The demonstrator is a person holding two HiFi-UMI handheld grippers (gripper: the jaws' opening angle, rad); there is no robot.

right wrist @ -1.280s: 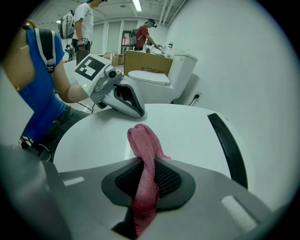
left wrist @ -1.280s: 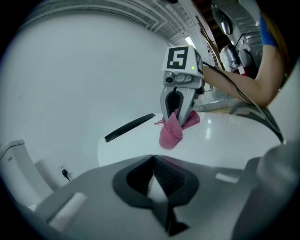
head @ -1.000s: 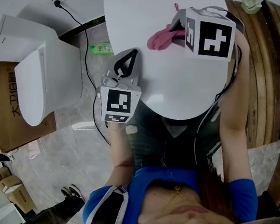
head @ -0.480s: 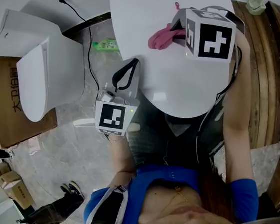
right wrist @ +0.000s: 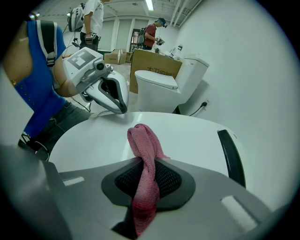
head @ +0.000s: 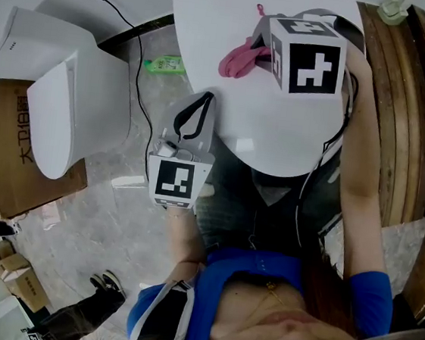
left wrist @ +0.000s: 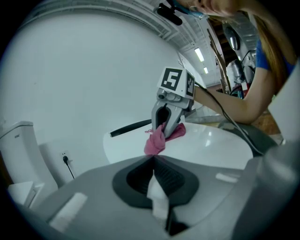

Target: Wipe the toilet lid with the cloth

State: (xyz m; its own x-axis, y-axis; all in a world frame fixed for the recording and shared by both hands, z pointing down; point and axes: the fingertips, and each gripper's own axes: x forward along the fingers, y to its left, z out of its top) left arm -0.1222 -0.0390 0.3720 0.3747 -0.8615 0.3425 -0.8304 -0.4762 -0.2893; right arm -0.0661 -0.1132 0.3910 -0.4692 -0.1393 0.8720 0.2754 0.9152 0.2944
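Right gripper (head: 255, 47) holds pink cloth (head: 236, 60) above white table (head: 213, 28); toilet (head: 59, 110) stands at left.

Over the past second the left claw (head: 203, 102) has drawn back toward the person. Its tips have slid from above the round white surface (head: 277, 135) to that surface's near left edge. The right claw (head: 260, 49), gripping the pink cloth (head: 236, 60), has edged slightly toward the surface's left side. The head view has swung a little, bringing the toilet (head: 59, 110) nearer mid-frame.

Blue top (head: 225, 270), perhaps dark grey trousers (head: 227, 205)
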